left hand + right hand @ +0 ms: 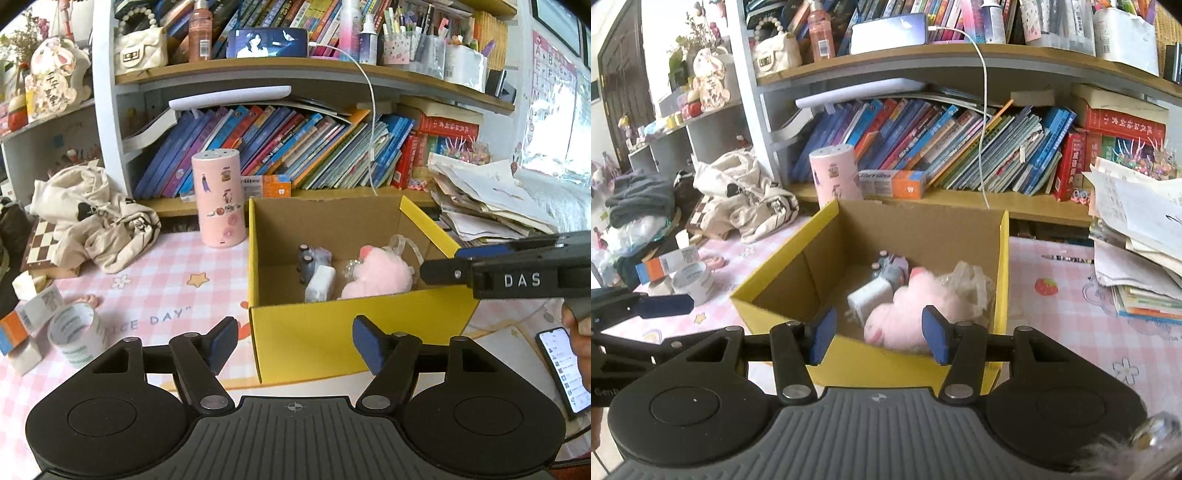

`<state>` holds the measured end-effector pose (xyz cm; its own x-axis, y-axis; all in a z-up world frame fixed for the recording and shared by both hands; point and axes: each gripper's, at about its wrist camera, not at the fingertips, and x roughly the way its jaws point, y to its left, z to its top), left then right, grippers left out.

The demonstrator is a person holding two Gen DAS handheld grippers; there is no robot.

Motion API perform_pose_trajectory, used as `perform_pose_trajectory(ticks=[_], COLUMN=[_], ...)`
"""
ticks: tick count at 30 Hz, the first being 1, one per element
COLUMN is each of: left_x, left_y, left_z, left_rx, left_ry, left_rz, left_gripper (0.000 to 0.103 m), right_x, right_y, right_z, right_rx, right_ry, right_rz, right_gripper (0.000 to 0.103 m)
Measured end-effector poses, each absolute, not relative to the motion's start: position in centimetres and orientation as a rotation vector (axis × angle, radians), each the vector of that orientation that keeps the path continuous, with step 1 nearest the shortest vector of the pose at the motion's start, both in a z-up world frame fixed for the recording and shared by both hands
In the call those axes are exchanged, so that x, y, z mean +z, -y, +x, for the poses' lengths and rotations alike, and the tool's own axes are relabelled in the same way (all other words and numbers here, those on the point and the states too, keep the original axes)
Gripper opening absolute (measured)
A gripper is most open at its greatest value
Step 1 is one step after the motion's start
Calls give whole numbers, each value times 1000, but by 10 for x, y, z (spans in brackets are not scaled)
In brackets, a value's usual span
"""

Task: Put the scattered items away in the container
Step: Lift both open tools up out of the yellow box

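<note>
- One yellow cardboard box (317,339) stood open on the pink checked worktop (155,295), in front of the bookshelf (258,74).
- Three items lay inside the box: one pink plush toy (380,273), one white charger block (320,283), one grey-purple toy (314,258); a clear plastic piece (402,242) sat behind the plush.
- Left gripper (293,345): jaws parted at a middling width, nothing between them, hovering before the box's near wall.
- Right gripper (879,332): jaws parted, empty, over the box's near edge with the plush beyond.
- Still outside the box, left on the worktop: one roll of clear tape (75,334), one orange-and-white small carton (22,321), one pink cylinder with stickers (219,197), one cream cloth bag (92,214).
- One phone (563,369) lay at the right, beside a hand (580,332).
</note>
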<state>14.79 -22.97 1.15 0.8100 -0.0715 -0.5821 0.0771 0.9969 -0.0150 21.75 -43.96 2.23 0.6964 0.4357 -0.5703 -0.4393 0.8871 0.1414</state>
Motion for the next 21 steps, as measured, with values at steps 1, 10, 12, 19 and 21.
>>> perform_pose_trajectory(ticks=[1, 10, 12, 19, 21], left_x=[11, 6, 4, 0, 0], left_y=[228, 204, 194, 165, 157], left_z=[145, 118, 113, 90, 85], left_rx=[-83, -95, -93, -94, -97], left_ry=[-621, -636, -648, -668, -674], left_rz=[11, 0, -17, -27, -28], left_gripper=[70, 71, 71, 82, 84], right_x=[22, 12, 12, 10, 10], right_y=[439, 418, 408, 374, 365], right_z=[214, 179, 167, 129, 120], right_rx=[485, 428, 412, 332, 320], right_ry=[-636, -657, -651, -645, -647], right_rz=[-5, -6, -22, -61, -63], right_gripper=[49, 50, 60, 76, 78])
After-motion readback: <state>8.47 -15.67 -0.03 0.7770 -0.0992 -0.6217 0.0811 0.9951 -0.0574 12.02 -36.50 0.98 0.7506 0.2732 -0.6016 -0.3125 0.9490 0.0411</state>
